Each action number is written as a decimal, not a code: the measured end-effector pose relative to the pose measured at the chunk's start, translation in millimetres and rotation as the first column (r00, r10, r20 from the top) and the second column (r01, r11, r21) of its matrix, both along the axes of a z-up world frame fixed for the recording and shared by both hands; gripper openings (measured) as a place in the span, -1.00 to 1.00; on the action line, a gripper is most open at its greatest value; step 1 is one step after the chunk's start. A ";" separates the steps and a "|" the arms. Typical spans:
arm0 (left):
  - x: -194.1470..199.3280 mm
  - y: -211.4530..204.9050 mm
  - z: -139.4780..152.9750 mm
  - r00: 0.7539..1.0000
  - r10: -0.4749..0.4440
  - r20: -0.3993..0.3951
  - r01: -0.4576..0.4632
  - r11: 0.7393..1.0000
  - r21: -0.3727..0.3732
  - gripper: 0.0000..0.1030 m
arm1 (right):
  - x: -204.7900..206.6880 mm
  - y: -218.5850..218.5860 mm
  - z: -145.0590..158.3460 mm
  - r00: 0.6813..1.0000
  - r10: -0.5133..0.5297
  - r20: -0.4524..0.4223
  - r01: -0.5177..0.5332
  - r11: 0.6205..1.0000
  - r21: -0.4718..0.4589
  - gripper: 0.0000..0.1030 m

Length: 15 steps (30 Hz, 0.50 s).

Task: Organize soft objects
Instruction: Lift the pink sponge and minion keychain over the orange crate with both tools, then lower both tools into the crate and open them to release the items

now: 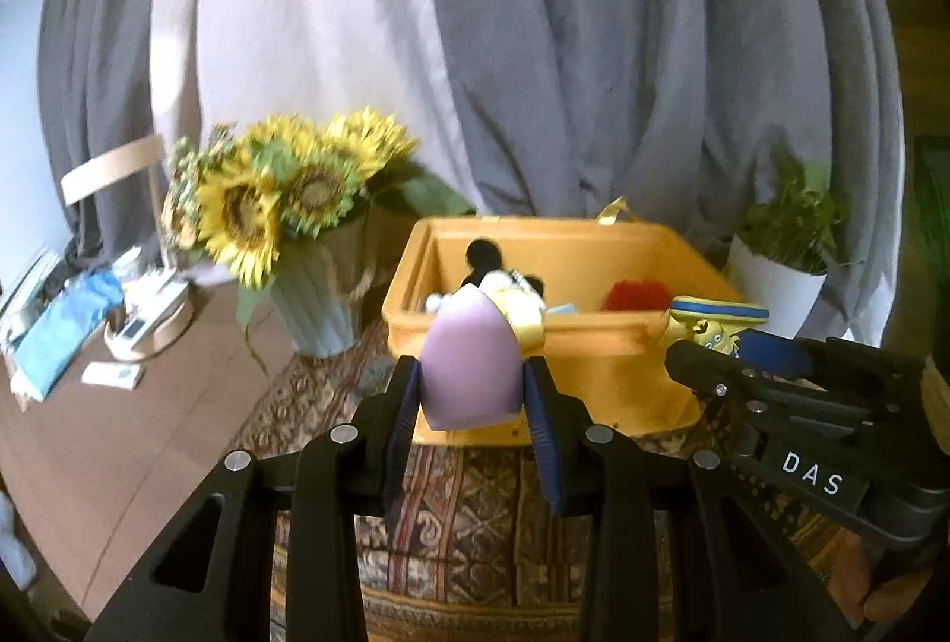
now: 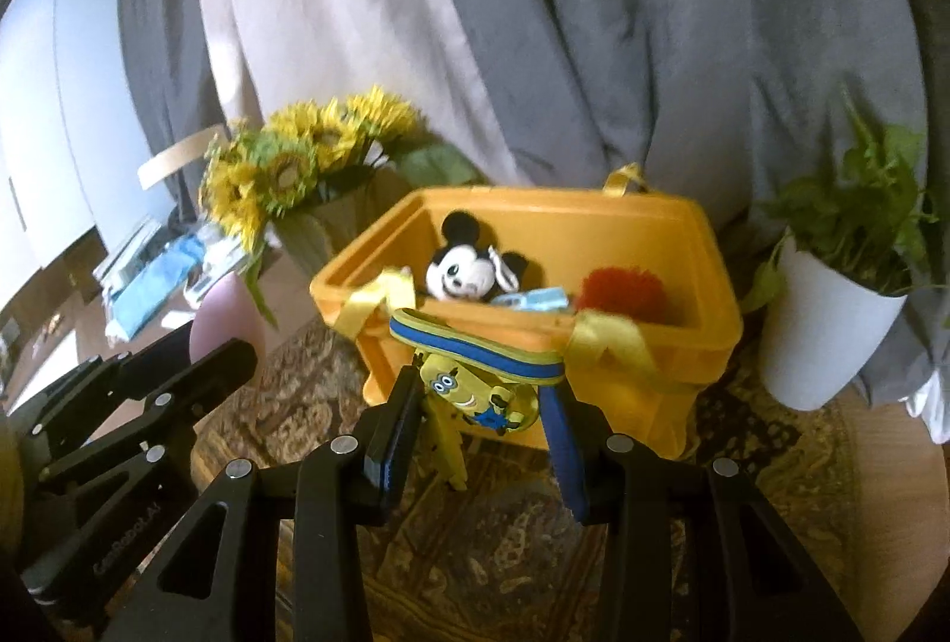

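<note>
A yellow box [image 1: 599,345] stands on the patterned rug; it also shows in the right wrist view [image 2: 671,339]. Inside lie a black-and-white mouse plush [image 2: 466,268], a red fluffy thing [image 2: 623,291] and a small blue item [image 2: 537,299]. My left gripper [image 1: 472,378] is shut on a soft lilac egg-shaped object [image 1: 469,366], held in front of the box's near wall. My right gripper [image 2: 484,392] is shut on a yellow cartoon pouch with a blue zip rim [image 2: 475,380], held just before the box's near rim. The right gripper also shows in the left wrist view [image 1: 712,345].
A vase of sunflowers [image 1: 285,202] stands left of the box. A potted green plant in a white pot [image 2: 831,309] stands to its right. Clutter and a round tray [image 1: 142,321] lie on the brown table at far left. Grey and pale curtains hang behind.
</note>
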<state>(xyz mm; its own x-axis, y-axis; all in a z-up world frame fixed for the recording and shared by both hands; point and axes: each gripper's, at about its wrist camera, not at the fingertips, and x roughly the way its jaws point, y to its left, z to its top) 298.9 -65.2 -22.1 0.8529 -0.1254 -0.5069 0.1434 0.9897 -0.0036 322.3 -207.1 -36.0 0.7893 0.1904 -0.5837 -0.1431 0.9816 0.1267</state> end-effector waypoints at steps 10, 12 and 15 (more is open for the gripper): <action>16.6 -1.2 27.9 0.994 -0.093 0.065 0.090 0.995 0.041 -0.31 | 1.6 -2.0 28.9 0.993 -0.096 0.074 0.096 0.995 0.010 -0.19; 21.6 -1.5 31.8 0.992 -0.104 0.071 0.101 0.994 0.049 -0.31 | 4.7 -3.2 33.6 0.991 -0.105 0.083 0.105 0.994 0.009 -0.19; 29.5 -3.1 38.1 0.989 -0.119 0.084 0.115 0.992 0.047 -0.31 | 11.6 -5.8 40.0 0.989 -0.114 0.095 0.114 0.993 0.006 -0.19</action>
<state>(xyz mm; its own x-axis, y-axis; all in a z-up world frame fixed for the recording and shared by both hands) 328.4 -68.3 16.0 0.8744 -0.2073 -0.4386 0.2563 0.9650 0.0548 333.9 -212.9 3.9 0.8576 0.0966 -0.5052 -0.0417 0.9920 0.1190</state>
